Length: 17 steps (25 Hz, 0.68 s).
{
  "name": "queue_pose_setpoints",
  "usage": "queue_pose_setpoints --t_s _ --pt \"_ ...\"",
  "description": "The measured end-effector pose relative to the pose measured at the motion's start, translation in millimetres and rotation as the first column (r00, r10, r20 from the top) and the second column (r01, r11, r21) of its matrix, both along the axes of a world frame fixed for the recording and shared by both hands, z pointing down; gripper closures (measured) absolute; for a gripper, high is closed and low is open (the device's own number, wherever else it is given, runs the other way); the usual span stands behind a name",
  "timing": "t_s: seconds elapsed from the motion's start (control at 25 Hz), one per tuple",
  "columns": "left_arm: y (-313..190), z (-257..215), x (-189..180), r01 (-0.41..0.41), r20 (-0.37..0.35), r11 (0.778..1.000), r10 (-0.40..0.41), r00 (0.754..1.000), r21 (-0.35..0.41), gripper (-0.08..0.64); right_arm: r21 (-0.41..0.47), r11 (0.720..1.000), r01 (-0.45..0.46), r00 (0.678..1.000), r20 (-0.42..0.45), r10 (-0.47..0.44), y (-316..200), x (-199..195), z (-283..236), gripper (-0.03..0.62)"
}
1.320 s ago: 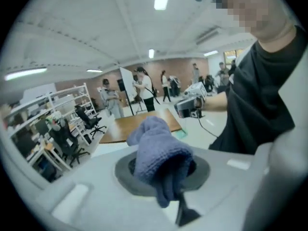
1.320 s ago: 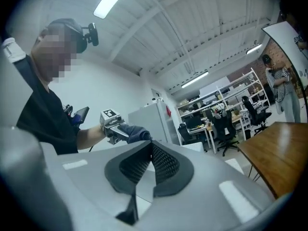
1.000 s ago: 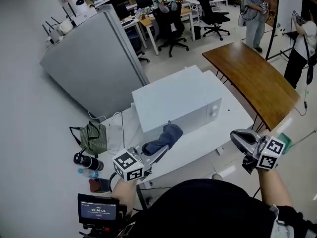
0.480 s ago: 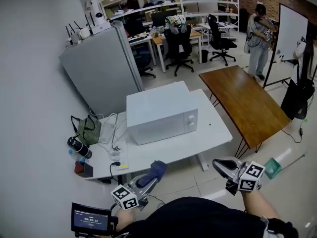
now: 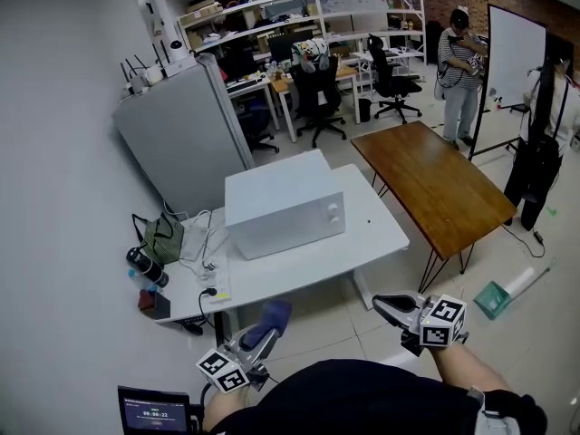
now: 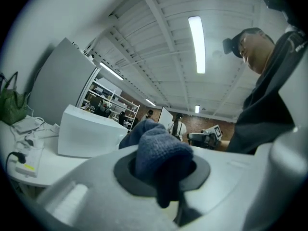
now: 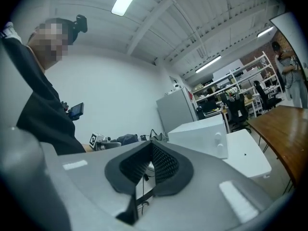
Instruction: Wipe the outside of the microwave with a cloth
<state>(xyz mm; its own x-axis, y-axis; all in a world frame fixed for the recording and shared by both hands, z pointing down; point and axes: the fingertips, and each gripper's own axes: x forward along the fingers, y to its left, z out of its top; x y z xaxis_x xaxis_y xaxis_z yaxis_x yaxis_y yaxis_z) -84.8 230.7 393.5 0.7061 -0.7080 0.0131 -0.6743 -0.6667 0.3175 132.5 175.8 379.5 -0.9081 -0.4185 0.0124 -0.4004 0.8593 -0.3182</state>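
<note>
Two claws, both well short of the microwave (image 5: 281,202) on the table (image 5: 367,234): my left claw (image 5: 261,335) clenches the cloth (image 5: 274,316), my right claw (image 5: 384,304) is closed, empty. Pressed hard against the casing, that bunched cloth may slip free

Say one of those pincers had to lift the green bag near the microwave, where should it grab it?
Probably the dark strap loop atop the green bag, reached from above. The strap looks thin enough to fit between the jaws, while the bag's body looks wide and slack. The right gripper holds nothing; the left gripper is shut on the cloth.
</note>
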Motion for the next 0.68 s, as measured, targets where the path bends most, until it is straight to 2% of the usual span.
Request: queue_pose_setpoints --t_s 0.32,0.68 --pt "28.3 -11.4 -57.7 0.032 -0.024 0.999 -0.031 0.999 0.013 0.502 0.016 0.999 0.03 1.0 0.003 -0.03 26.0 -63.4 -14.8 0.588" --pt "32.9 -21.3 -71.0 0.002 -0.038 0.999 -0.001 0.999 0.032 0.502 0.042 0.999 0.019 1.0 -0.011 -0.018 34.3 -80.7 -28.9 0.588"
